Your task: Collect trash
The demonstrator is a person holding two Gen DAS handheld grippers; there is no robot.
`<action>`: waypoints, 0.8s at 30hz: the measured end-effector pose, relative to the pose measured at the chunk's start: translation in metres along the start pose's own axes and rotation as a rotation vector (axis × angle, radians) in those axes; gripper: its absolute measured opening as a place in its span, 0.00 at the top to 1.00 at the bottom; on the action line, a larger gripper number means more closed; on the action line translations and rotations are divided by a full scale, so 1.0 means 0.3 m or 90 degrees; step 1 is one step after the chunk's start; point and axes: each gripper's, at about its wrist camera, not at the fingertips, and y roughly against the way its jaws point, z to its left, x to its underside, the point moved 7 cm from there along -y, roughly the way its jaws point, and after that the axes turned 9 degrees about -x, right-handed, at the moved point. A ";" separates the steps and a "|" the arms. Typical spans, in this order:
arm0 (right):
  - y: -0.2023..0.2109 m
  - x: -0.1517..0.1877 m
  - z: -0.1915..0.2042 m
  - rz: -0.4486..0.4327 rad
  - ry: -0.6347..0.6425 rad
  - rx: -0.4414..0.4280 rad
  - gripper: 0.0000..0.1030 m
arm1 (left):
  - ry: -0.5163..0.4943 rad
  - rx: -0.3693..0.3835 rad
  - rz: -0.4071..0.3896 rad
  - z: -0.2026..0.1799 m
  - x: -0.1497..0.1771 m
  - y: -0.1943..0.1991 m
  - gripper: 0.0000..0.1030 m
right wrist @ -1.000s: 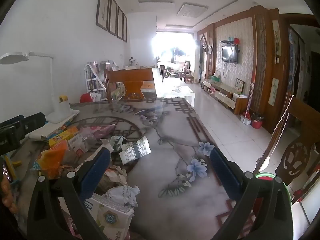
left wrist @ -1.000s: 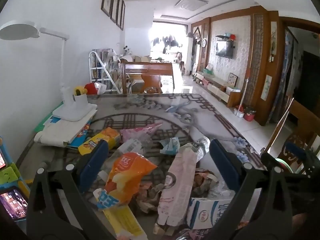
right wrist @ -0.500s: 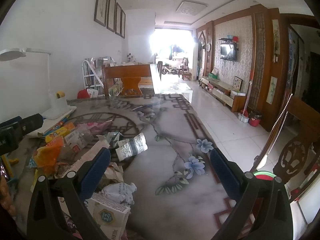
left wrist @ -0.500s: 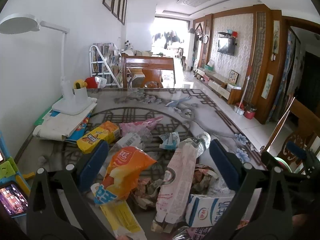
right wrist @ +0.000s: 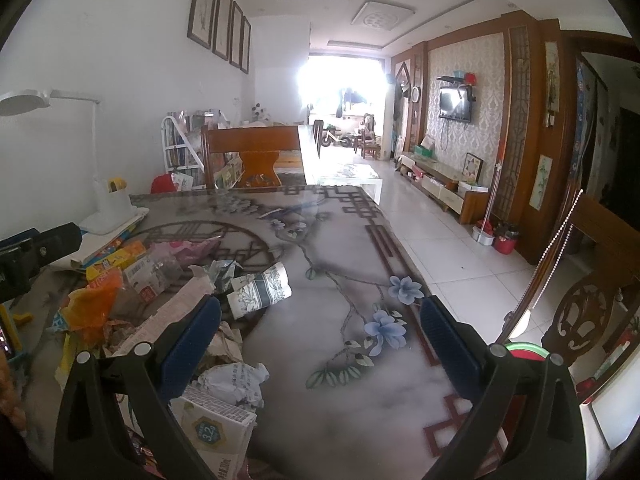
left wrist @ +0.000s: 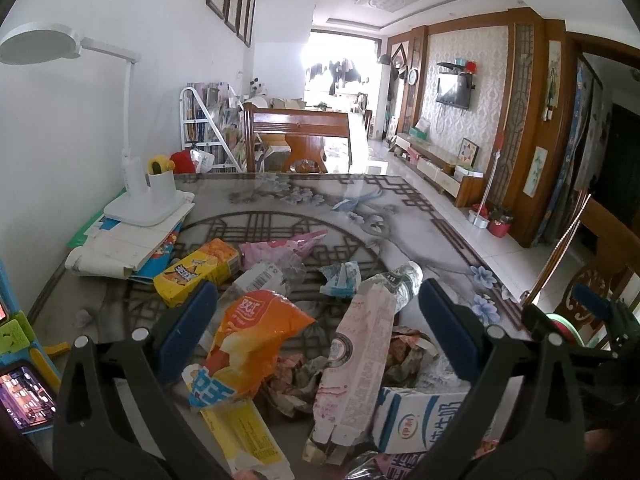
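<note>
A heap of trash lies on the patterned table (left wrist: 400, 216). In the left wrist view my left gripper (left wrist: 318, 332) hangs open over it, above an orange snack bag (left wrist: 252, 340) and a long pink wrapper (left wrist: 360, 356). A white milk carton (left wrist: 420, 420) lies near the right finger, a yellow box (left wrist: 196, 272) farther back. In the right wrist view my right gripper (right wrist: 316, 344) is open over bare table (right wrist: 360, 380), with the heap to its left: a crushed patterned paper cup (right wrist: 260, 288), a crumpled white paper (right wrist: 236, 380) and a white carton (right wrist: 216, 428).
A white desk lamp (left wrist: 144, 196) stands on papers at the table's left, with a lit phone (left wrist: 24, 400) at the near left edge. A wooden chair (left wrist: 298, 140) is at the far end. A green-rimmed bin (right wrist: 524, 350) sits below the table's right edge.
Both views have tilted down a little and the trash heap sits slightly lower and closer in frame. Both grippers remain open and nothing was picked up.
</note>
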 end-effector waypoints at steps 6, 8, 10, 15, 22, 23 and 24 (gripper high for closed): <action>-0.004 0.003 -0.001 0.002 0.000 0.000 0.07 | 0.002 0.000 0.001 0.004 -0.002 -0.002 0.04; -0.005 0.004 -0.001 0.003 -0.001 0.000 0.07 | 0.002 -0.001 0.002 0.005 -0.001 -0.004 0.04; -0.006 0.003 0.001 0.004 -0.001 0.000 0.07 | 0.002 -0.001 0.002 0.005 -0.001 -0.004 0.04; -0.004 0.004 0.000 0.004 0.001 0.000 0.07 | 0.001 0.000 0.003 0.004 0.001 -0.003 0.04; -0.004 0.007 -0.003 0.005 0.000 -0.001 0.07 | 0.002 -0.001 0.002 0.002 0.001 -0.003 0.04; -0.005 0.007 -0.003 0.005 0.000 -0.001 0.07 | 0.002 -0.001 0.003 0.003 0.002 -0.002 0.04; -0.005 0.006 -0.002 0.005 0.000 -0.001 0.07 | 0.001 -0.001 0.002 0.002 0.002 -0.002 0.04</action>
